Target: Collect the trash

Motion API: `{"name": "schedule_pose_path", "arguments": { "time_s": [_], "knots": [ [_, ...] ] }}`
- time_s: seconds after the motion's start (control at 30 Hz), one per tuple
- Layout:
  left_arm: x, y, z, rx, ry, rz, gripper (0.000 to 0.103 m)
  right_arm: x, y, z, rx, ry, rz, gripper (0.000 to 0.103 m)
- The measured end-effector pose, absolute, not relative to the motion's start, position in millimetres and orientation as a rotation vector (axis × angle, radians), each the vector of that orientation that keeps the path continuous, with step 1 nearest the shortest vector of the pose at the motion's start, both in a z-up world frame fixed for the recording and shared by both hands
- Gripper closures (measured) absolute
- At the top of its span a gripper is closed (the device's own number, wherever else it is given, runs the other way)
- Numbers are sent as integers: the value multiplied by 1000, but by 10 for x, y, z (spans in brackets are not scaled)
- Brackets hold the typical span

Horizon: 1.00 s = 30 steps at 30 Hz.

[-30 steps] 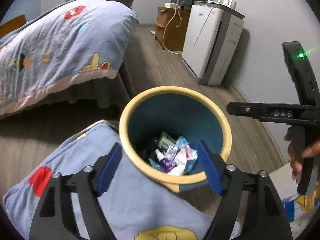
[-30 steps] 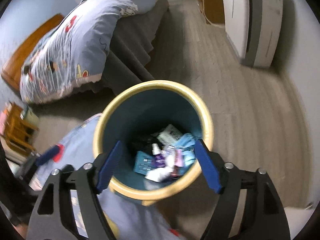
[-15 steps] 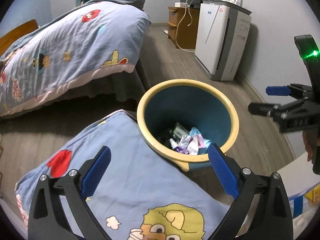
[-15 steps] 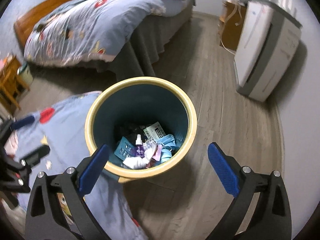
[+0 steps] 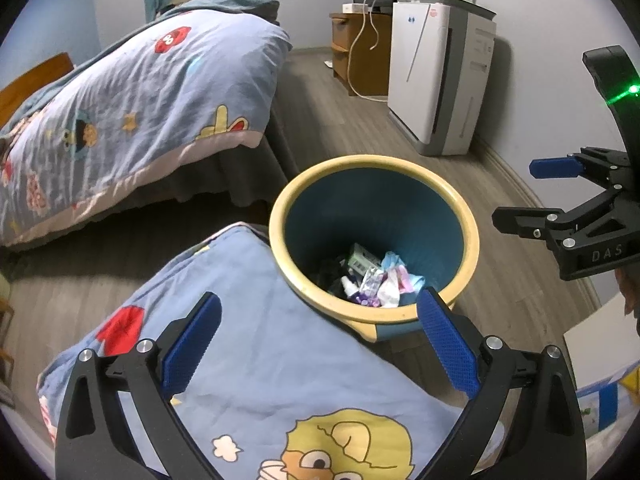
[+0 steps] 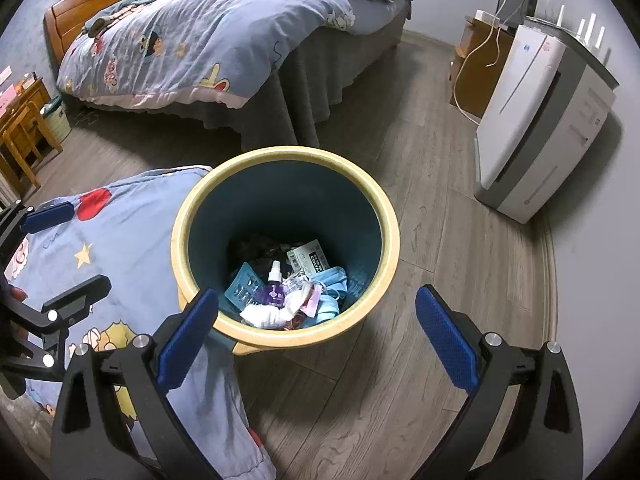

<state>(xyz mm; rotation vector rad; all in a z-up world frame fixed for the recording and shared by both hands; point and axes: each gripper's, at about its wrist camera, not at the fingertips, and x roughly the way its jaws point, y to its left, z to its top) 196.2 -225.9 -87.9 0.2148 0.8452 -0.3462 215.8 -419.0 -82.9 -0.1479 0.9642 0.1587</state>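
Note:
A blue trash bin with a yellow rim (image 5: 374, 161) (image 6: 288, 152) stands on the wooden floor. Mixed trash (image 5: 376, 280) (image 6: 288, 292) lies at its bottom: wrappers, tissue, a small purple spray bottle, a blue mask. My left gripper (image 5: 318, 298) hovers open over the bin's near rim, nothing between its blue pads. My right gripper (image 6: 316, 294) is open and empty too, above the near rim. Each shows in the other's view: the right gripper (image 5: 516, 192) right of the bin, the left gripper (image 6: 76, 248) left of it.
A blue cartoon-print cushion (image 5: 260, 360) (image 6: 120, 240) lies against the bin's left side. Behind it is a bed with a matching quilt (image 5: 140, 92) (image 6: 200, 32). A white air purifier (image 5: 436, 80) (image 6: 532, 120) and a wooden cabinet (image 5: 360, 52) stand by the wall.
Both grippers have opened wider and drawn back from the bin, which now looks smaller. The right gripper has rolled, so the room sits more level in its view.

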Motion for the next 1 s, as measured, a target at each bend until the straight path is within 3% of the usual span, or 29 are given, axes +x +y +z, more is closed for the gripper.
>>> {"name": "schedule_pose_path", "arguments": {
  "time_s": [1.0],
  "knots": [
    [1962,-2260,-872,213,840,-347,6,2189,-4190,-841,-151,975,150,6]
  ]
}}
